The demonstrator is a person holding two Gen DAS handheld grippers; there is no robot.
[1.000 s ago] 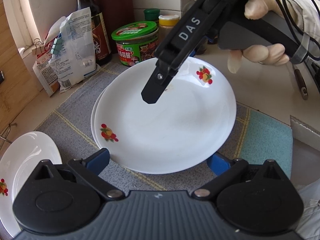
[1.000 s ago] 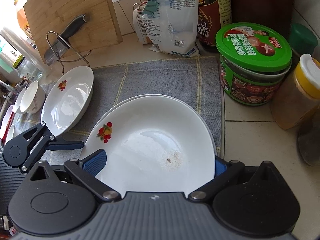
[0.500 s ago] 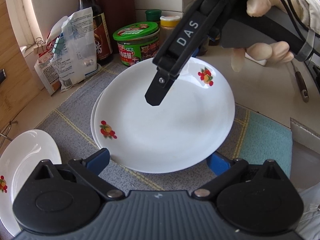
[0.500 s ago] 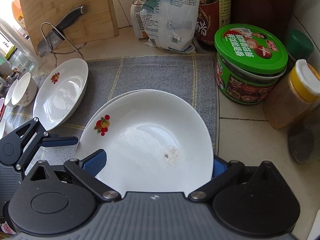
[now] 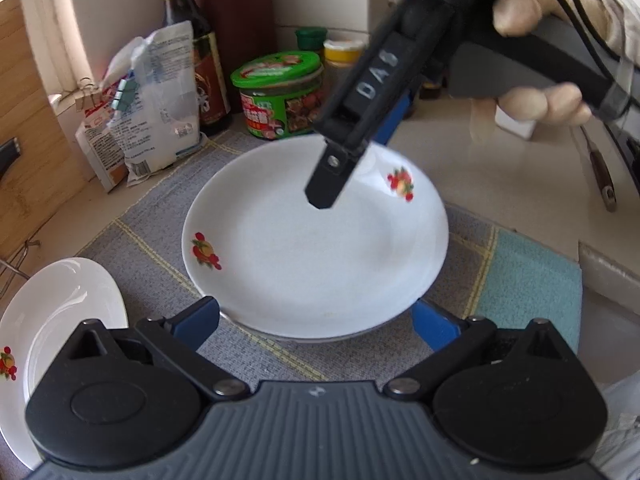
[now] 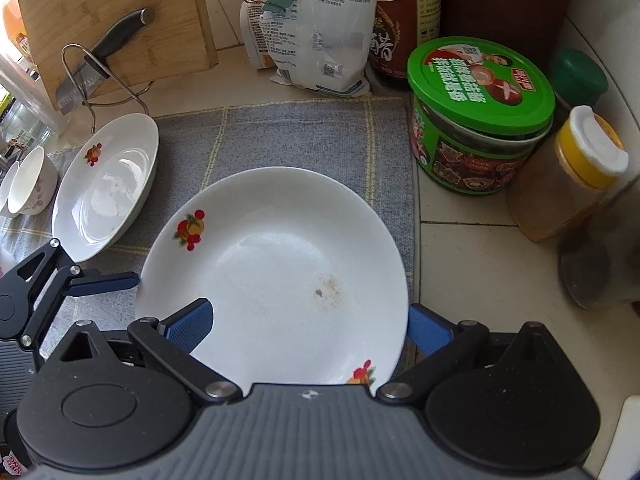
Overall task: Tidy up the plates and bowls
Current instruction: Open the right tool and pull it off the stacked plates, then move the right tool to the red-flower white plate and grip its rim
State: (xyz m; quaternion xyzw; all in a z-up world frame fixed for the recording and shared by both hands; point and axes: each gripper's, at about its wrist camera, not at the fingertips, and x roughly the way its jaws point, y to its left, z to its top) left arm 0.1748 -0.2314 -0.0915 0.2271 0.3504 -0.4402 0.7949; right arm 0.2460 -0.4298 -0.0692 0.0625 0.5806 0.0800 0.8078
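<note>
A white plate with red fruit decals (image 5: 316, 248) lies on top of another plate on the grey mat (image 5: 156, 240); it also shows in the right wrist view (image 6: 276, 276). My right gripper (image 6: 308, 324) is open, its blue fingers on either side of the plate's near rim. My left gripper (image 5: 316, 322) is open, its fingers flanking the opposite rim. A third decal plate (image 6: 106, 186) lies on the mat to the left. Small white bowls (image 6: 30, 186) stand beyond it.
A green-lidded tub (image 6: 480, 116), a yellow-capped jar (image 6: 568, 184), a dark sauce bottle (image 6: 404, 20) and white bags (image 6: 320, 24) line the back. A wooden board (image 6: 112, 20) with a knife on a wire stand (image 6: 100, 68) stands back left.
The upper plate has slid into line over the lower plate, which now shows only as a thin edge. The right gripper has risen and pulled back, showing the plate's near decal.
</note>
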